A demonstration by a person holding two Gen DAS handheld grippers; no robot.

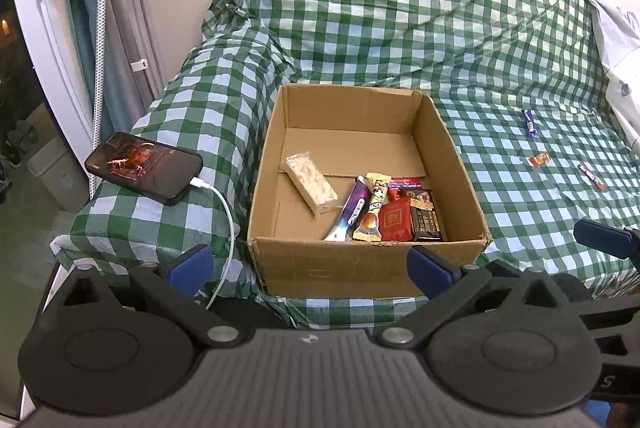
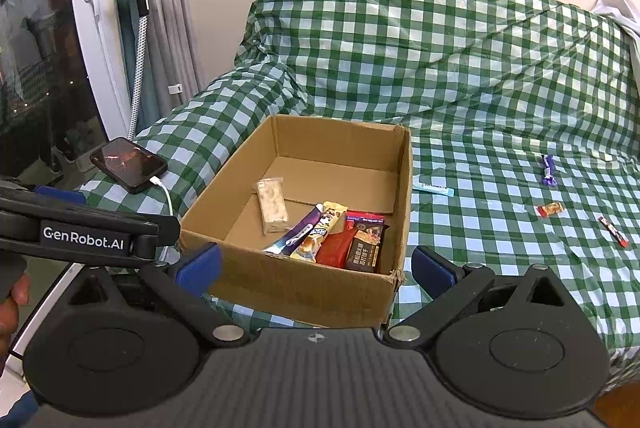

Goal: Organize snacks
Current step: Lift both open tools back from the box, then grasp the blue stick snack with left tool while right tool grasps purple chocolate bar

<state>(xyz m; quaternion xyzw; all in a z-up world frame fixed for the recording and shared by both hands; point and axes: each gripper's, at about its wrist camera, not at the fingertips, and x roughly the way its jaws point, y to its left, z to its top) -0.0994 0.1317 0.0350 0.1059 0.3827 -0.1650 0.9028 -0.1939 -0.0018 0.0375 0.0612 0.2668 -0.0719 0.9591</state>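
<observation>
An open cardboard box [image 1: 456, 164] [image 2: 402, 196] rests on the green checked cover. Inside it lie a pale nougat bar [image 1: 311, 184] [image 2: 273, 204], a purple bar [image 1: 352, 208] [image 2: 298, 234], a yellow packet [image 1: 372, 210], a red packet [image 1: 396, 218] [image 2: 338, 248] and a dark bar [image 1: 428, 216] [image 2: 366, 246]. To the right on the cover lie a purple candy [image 1: 531, 123] [image 2: 548, 170], an orange-red candy [image 1: 539, 160] [image 2: 550, 209], a red stick [image 1: 590, 175] [image 2: 612, 231] and a light blue stick [image 2: 434, 188]. My left gripper [image 1: 310, 266] and right gripper [image 2: 316, 268] both hang open and hold nothing, just short of the box's near wall.
A phone [image 1: 144, 167] [image 2: 128, 164] with a lit screen and a white charging cable [image 1: 224, 228] lies on the left armrest. A window frame and curtains stand at the left. White fabric [image 1: 612, 16] lies at the far right of the cover.
</observation>
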